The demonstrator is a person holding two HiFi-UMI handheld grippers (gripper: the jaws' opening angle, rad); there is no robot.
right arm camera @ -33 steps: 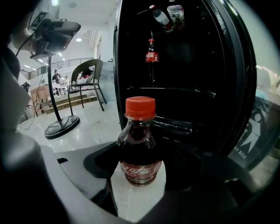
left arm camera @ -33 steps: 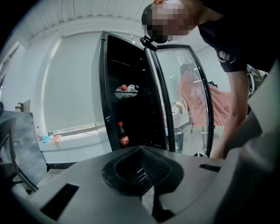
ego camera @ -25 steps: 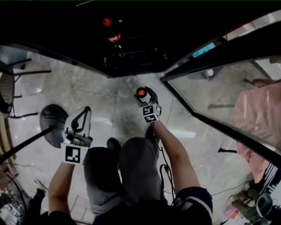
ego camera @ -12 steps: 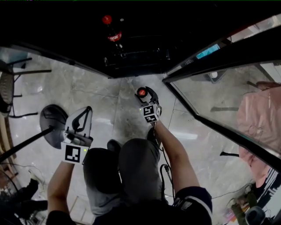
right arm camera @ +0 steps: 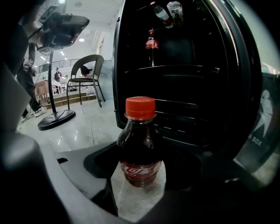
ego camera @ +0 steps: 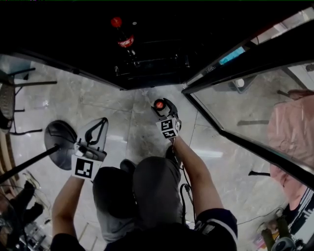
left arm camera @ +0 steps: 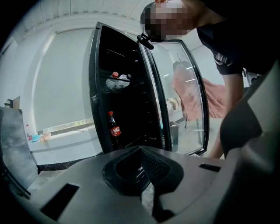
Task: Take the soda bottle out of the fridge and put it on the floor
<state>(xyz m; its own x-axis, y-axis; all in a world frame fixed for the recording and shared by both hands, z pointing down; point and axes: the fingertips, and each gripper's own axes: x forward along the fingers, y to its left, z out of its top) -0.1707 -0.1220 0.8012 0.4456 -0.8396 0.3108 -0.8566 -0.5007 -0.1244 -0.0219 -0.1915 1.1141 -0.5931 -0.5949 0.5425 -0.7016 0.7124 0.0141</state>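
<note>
A small soda bottle [ego camera: 158, 104] with a red cap stands upright on the grey tiled floor [ego camera: 113, 105] in front of the open black fridge [ego camera: 152, 66]. It fills the middle of the right gripper view [right arm camera: 140, 148]. My right gripper [ego camera: 165, 107] is open around the bottle, with a sliver of floor showing on each side of the bottle's base. My left gripper [ego camera: 103, 122] hangs over the floor to the left with nothing in it, its jaws closed tip to tip [left arm camera: 141, 149]. A second cola bottle [ego camera: 123, 35] stands on a fridge shelf [left arm camera: 114, 130].
The glass fridge door [ego camera: 255, 103] swings open at the right, with a pink cloth [ego camera: 294, 132] behind it. A round black stand base [ego camera: 59, 142] and a chair [right arm camera: 85, 72] are at the left. More bottles [right arm camera: 168, 11] lie on the top shelf.
My left gripper has drifted a little to the right. The right gripper and the bottle between its jaws have stayed in place.
</note>
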